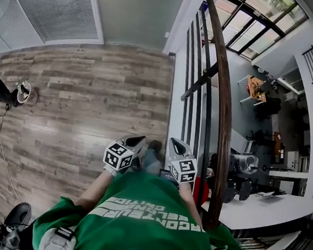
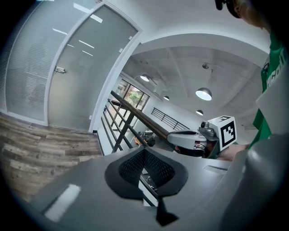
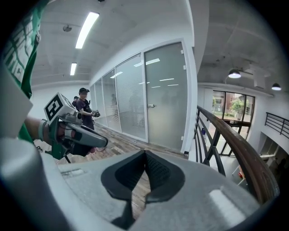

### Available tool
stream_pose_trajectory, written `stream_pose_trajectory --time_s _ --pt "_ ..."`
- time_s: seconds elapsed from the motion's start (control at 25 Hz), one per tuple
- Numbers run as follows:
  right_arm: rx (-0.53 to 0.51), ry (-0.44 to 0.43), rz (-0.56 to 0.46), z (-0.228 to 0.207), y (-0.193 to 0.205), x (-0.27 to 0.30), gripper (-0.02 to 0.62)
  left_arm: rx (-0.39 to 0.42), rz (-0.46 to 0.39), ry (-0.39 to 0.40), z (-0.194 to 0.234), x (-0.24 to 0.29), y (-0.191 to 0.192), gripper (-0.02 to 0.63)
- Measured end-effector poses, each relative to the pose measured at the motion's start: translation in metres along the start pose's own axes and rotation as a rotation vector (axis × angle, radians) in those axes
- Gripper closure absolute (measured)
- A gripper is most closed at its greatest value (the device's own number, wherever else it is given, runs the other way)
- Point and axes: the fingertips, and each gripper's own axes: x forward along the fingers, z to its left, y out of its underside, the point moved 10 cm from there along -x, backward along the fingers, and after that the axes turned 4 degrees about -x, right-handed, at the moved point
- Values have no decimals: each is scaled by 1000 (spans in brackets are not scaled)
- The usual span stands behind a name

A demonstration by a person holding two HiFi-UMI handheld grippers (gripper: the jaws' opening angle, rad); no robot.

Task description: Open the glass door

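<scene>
Two grippers are held out over the wooden floor [image 1: 83, 100]: the left hand-held gripper [image 2: 144, 152] and the right hand-held gripper [image 3: 145, 157], each clenched on nothing. One glass door [image 3: 165, 97], closed, stands across the floor, well apart from both. One railing [image 1: 222, 111] runs along the right, and one bystander [image 3: 84, 106] stands at the left.

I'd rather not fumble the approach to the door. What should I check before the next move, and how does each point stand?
1. Handle of the glass door in view: ok.
2. Left tool empty: ok.
3. Right tool empty: ok.
4. Jaws apart to take the handle: not ok, both shut.
5. Door near enough to touch: not ok, wooden floor lies between.
6. Door unlocked: cannot tell.
</scene>
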Motion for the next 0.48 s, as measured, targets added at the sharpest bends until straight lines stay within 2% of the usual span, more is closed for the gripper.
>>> stream_pose_trajectory --time_s 0.2,0.48 --pt "-9 -15 -14 -8 -11 15 603 -7 -12 -20 9 2 -10 591" --pt "4 -4 -8 -25 -10 20 603 14 -13 -5 9 21 -26 591"
